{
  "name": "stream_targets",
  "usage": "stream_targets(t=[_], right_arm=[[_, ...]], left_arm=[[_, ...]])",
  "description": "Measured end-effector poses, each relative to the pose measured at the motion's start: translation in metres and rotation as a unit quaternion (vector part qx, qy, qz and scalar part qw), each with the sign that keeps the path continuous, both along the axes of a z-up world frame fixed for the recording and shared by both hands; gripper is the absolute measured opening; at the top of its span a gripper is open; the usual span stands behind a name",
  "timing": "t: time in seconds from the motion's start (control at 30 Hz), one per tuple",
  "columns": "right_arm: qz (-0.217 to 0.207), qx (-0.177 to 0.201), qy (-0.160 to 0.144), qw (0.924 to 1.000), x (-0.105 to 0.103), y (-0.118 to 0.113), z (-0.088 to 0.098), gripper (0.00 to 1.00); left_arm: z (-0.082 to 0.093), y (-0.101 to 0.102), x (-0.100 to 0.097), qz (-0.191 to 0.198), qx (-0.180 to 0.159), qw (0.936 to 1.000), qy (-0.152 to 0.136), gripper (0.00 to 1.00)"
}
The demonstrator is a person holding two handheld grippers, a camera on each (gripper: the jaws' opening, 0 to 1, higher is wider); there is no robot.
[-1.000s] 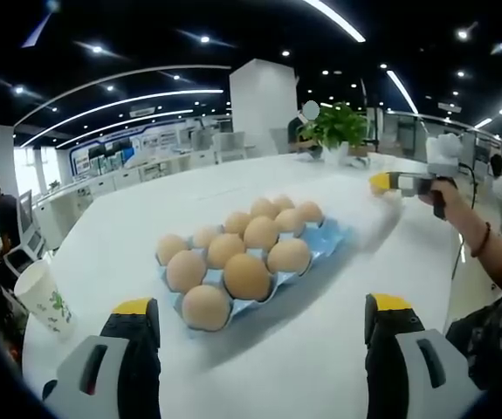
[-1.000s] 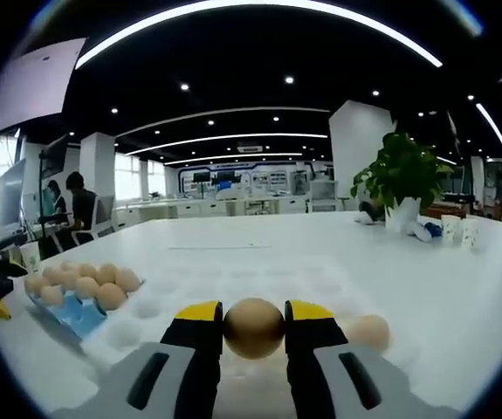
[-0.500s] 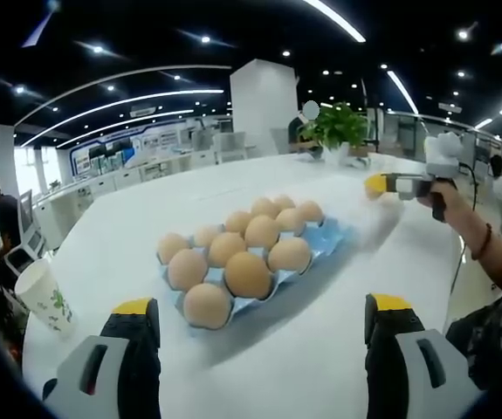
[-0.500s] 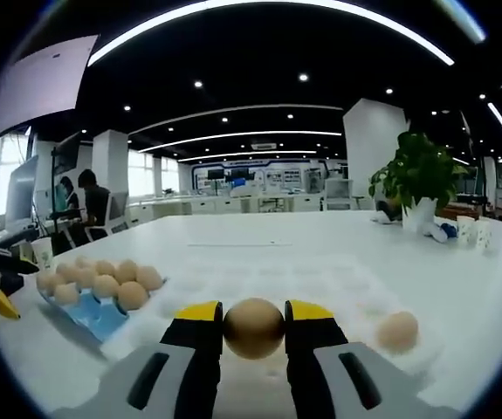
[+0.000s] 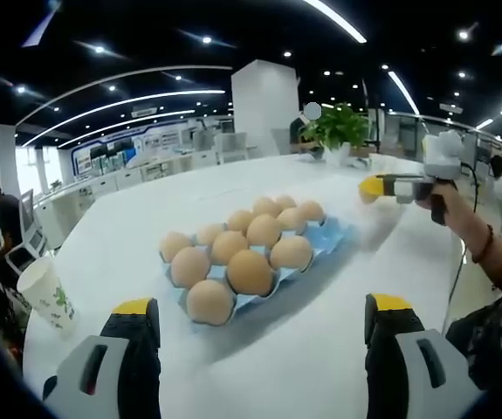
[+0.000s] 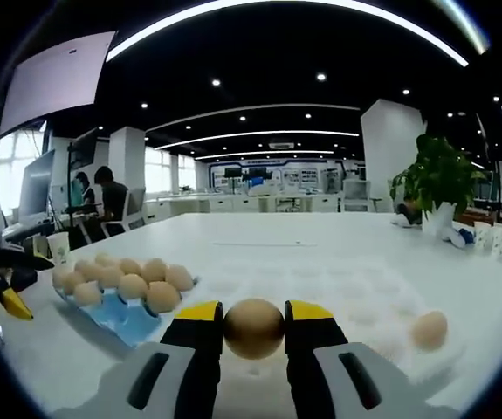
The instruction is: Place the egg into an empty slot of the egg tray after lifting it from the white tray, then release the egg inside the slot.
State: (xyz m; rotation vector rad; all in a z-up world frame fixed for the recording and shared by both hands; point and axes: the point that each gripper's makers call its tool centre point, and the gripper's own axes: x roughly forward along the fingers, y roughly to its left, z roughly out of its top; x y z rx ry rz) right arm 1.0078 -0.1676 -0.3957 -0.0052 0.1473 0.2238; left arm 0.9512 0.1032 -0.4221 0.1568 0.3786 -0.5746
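Note:
My right gripper (image 6: 253, 316) is shut on a brown egg (image 6: 253, 332) and holds it above the white tray (image 6: 355, 292). One more egg (image 6: 429, 329) lies on that tray to the right. The blue egg tray (image 6: 121, 316) with several eggs sits to the left, its near end showing bare blue slots. In the left gripper view the egg tray (image 5: 329, 237) lies centre, ahead of my open left gripper (image 5: 259, 325), with bare slots at its far right end. The right gripper (image 5: 388, 186) hangs beyond it, held by a hand.
A paper cup (image 5: 46, 297) stands left of the egg tray on the white table (image 5: 320, 367). A potted plant (image 6: 438, 179) and small cups (image 6: 486, 237) stand at the table's far side. A person (image 6: 111, 196) sits at a desk in the background.
The right gripper has carried the egg leftward, closer to the egg tray; the egg left on the white tray now sits further right in its view. The left gripper has barely moved.

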Motion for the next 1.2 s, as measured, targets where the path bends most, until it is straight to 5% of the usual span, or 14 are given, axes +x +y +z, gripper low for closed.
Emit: stream_targets(t=[1.2], right_arm=[[0.094, 0.002, 0.007, 0.9956, 0.0, 0.075, 0.002, 0.29]], left_arm=[[-0.003, 0.007, 0.0, 0.007, -0.003, 1.0, 0.003, 0.99]])
